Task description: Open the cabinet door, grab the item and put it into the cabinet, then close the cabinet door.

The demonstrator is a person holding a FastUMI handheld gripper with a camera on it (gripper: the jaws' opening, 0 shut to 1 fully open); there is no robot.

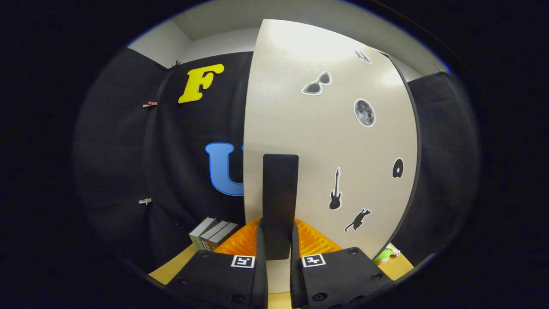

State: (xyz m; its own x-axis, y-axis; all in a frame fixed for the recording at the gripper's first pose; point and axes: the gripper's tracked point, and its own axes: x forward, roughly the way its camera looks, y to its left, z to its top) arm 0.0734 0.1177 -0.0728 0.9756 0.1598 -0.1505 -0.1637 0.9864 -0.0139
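The white cabinet door (326,141), dotted with small black stickers, stands close ahead of me. Its black upright bar handle (280,189) runs down between my fingers. My gripper (279,225) is shut on the lower part of that handle, with one ribbed pad (315,242) pressing on each side. A small green item (384,255) lies on the wooden table just past the door's lower right corner, partly hidden by my right finger. The door hides the inside of the cabinet.
Three small boxes (213,234) stand side by side on the yellowish table (173,266), left of the door and against the black cloth wall (128,150). Clips (149,104) pin that cloth.
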